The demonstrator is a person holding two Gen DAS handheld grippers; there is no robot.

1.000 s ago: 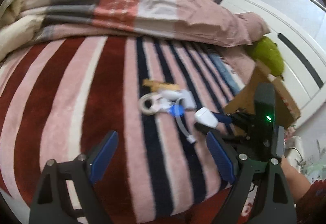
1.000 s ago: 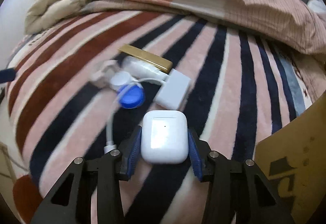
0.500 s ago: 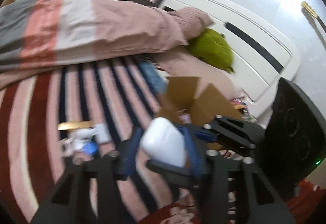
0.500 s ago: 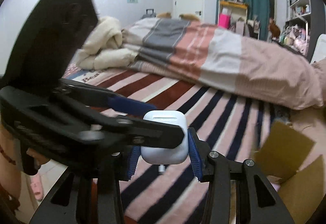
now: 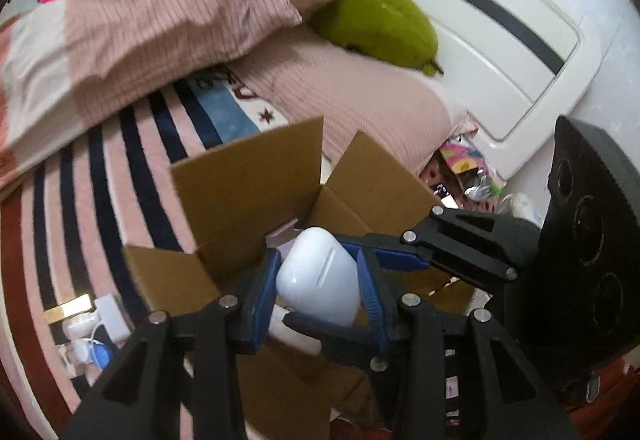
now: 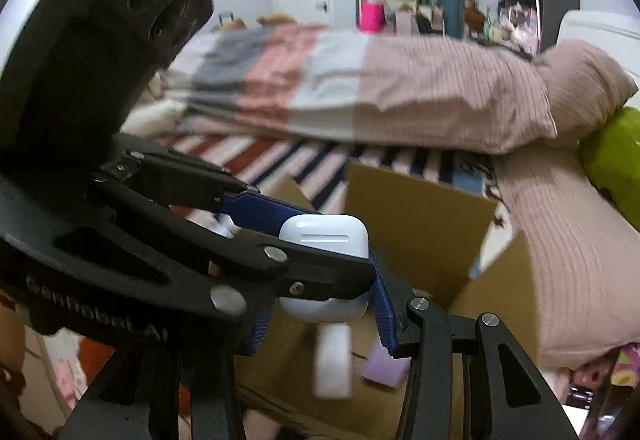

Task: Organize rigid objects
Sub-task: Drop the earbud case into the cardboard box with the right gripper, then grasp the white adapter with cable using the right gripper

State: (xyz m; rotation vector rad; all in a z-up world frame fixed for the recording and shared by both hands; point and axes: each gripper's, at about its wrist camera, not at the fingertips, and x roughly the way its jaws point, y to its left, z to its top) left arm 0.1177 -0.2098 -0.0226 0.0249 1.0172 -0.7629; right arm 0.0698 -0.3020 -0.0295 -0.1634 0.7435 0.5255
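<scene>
**A:** Where is the earbud case (image 5: pixel 316 276)?

**B:** It sits right between the 2 fingers of the left gripper (image 5: pixel 316 300). The blue pads (image 5: pixel 260 304) press on its 2 opposite sides, and it is held clear of the bedding.

**A:** So the left one is clamped on it. What about the right gripper (image 6: pixel 322 320)?

**B:** It grips the same case crosswise. In the left wrist view, 1 of its fingers lies over the top of the case and the other runs under the front. In its own view the right-hand pad touches the edge of the case. The left-hand pad is mostly hidden behind the left gripper's finger, but the fingers are drawn in to the width of the case. Both grippers have it.

**A:** What lies past the fingertips?

**B:** An open cardboard box (image 5: pixel 248 200) with its flaps standing up, directly beyond and beneath the case. In the right wrist view, 2 things lie inside it below the fingertips. One is a blurred white object (image 6: pixel 334 364) and the other is a lilac object (image 6: pixel 384 370). I cannot tell what either one is.

**A:** Is anything outside the fingers?

**B:** Yes, well off to the left of the left finger, on the striped blanket (image 5: pixel 100 200). A gold bar (image 5: pixel 66 310), a white adapter (image 5: pixel 112 314) and a blue cap (image 5: pixel 100 354) are bunched close together there.

**A:** And further out?

**B:** Far beyond the fingertips, past the box, a pink striped duvet (image 5: pixel 160 20) is heaped up. To its right a green plush toy (image 5: pixel 380 24) rests against the white headboard (image 5: pixel 500 60).
</scene>
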